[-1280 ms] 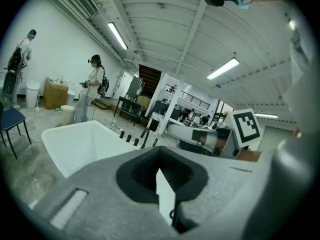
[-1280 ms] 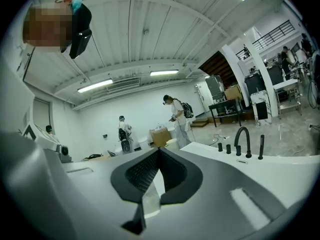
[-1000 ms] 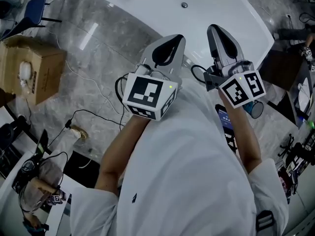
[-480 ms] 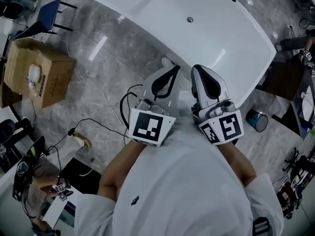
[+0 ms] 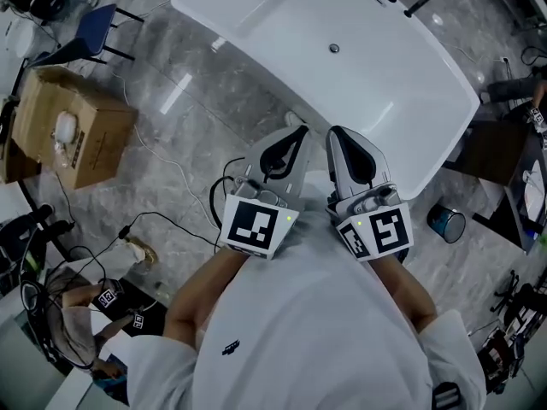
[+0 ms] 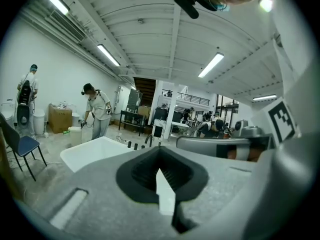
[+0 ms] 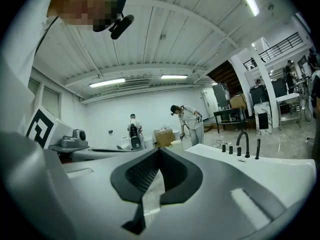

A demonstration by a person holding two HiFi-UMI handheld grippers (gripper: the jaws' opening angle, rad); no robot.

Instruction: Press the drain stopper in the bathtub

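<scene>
Left gripper (image 5: 299, 130) and right gripper (image 5: 336, 132) clenched empty, side by side at the near rim of the bathtub (image 5: 256, 7), long axis upper-left to lower-right, drain stopper (image 5: 334, 49) face-up on its floor, well apart.

The small round metal drain stopper (image 5: 334, 49) sits in the white bathtub (image 5: 256, 11) floor, near the middle.

Bathtub (image 5: 385, 84) 1; drain stopper (image 5: 334, 49) 1; left claw (image 5: 298, 131), right claw (image 5: 338, 133): 2; cardboard box (image 5: 70, 131) 1; blue chair (image 5: 90, 26) 1.
</scene>
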